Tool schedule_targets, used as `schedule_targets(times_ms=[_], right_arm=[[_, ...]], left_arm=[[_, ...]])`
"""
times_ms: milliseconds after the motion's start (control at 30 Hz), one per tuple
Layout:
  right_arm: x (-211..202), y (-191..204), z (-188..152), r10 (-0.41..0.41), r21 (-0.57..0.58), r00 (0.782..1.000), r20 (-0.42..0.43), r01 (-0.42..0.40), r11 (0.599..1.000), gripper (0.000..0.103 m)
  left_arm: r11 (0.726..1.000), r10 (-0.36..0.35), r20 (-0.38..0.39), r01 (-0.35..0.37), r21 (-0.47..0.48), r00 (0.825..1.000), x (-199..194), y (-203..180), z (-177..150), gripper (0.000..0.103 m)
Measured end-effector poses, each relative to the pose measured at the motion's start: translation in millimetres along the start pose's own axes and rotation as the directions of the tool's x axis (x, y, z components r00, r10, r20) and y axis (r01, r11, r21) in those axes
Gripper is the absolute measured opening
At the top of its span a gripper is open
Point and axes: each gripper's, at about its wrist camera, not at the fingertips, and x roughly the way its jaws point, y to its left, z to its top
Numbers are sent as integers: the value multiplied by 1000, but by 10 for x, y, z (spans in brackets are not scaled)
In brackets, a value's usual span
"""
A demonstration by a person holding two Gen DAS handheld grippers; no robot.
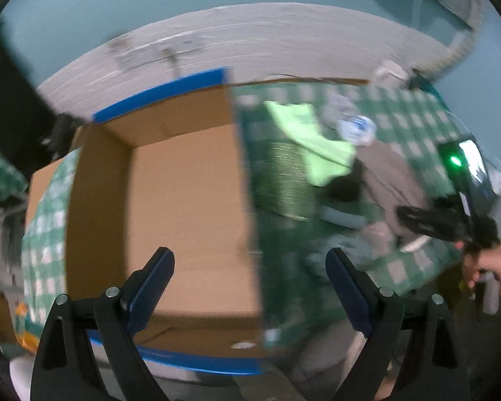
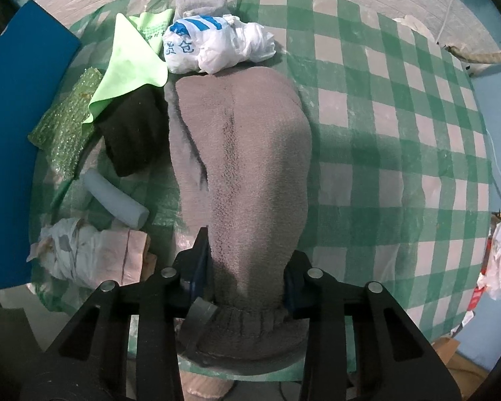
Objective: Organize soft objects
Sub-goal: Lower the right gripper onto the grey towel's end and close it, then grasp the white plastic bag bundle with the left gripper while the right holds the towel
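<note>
The right hand-held gripper (image 2: 247, 267) is clamping the cuffed end of a grey fleece (image 2: 243, 153), which is stretching away toward 12 o'clock across the checked table (image 2: 400, 140). At its 10 o'clock are lying a black cloth (image 2: 133, 133), a green cloth (image 2: 130, 67) and a white bag (image 2: 217, 45). The left hand-held gripper (image 1: 250, 277) is hovering with fingers apart above a box (image 1: 183, 200).
</note>
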Motion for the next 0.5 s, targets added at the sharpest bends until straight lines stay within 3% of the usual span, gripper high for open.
schedule_targets(times_ms=[133,500], right_arm=[[-76,-129,-8,15,-1,1000,-4,-15,1000,31],[-193,-347,-178,43,8,999,1,-43,999,27]], left_arm=[[996,-30,-46,34,85,998,135,-397,-3,93],[956,39,-137,2,293,990,623,-1079,-185,93]])
